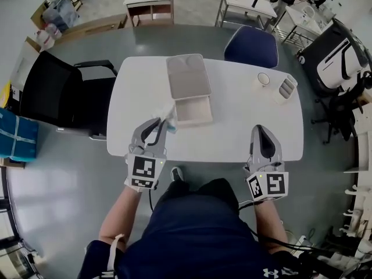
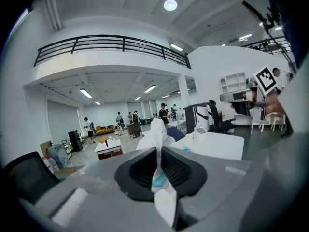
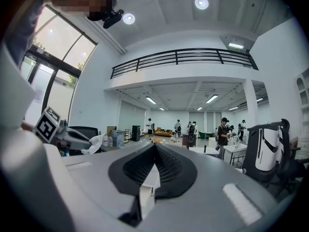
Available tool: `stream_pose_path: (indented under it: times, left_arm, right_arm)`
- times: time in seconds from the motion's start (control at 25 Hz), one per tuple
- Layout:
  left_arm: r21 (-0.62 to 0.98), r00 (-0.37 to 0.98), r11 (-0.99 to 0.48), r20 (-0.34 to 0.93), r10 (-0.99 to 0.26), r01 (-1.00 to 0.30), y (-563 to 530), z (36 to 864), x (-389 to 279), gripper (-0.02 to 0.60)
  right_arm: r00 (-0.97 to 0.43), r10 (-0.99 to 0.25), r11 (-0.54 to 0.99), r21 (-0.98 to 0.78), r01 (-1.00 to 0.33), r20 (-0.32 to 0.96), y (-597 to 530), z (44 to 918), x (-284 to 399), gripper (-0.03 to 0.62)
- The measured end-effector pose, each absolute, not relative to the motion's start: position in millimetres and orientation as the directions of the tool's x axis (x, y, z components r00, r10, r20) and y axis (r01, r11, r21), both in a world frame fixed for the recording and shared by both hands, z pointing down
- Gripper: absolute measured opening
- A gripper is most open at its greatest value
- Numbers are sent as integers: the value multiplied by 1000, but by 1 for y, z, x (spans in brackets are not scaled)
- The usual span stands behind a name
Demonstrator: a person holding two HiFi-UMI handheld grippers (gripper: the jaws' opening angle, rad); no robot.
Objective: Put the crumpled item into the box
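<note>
One crumpled white paper wad (image 2: pixel 157 129): light, soft, crushable. Left claw (image 1: pixel 163 124) clamps its middle; grip judged adequate. Right claw (image 3: pixel 155 146) closed, empty.

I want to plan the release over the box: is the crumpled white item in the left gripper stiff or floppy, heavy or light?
Probably floppy: the crumpled item is pinched flat between the left gripper's shut jaws. Likely very light, as it looks like thin sheet; it may drift or cling rather than drop straight into the box.
</note>
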State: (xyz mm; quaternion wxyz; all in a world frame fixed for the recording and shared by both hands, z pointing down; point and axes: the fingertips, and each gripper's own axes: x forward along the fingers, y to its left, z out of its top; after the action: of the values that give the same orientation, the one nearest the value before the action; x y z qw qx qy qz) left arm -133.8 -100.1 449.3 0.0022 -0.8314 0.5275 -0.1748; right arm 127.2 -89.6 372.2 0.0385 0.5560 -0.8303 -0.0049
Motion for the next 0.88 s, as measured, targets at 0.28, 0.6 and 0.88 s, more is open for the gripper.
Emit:
stream_pose_path:
  times: [0.28, 0.6, 0.88]
  left_arm:
    - [-172, 405, -511, 424, -810, -842, -144, 518, -110, 31]
    - [-119, 387, -549, 586, -711, -827, -189, 592, -75, 31]
    - [-136, 353, -602, 701, -619, -787, -210, 648, -61, 32]
  right_arm:
    - [-393, -914, 397, 25, -918, 98, -119, 389, 126, 2]
    - [-431, -892, 433, -16, -901, 136, -149, 406, 139, 2]
    - [-414, -891, 411, -53, -910, 185, -159, 427, 159, 2]
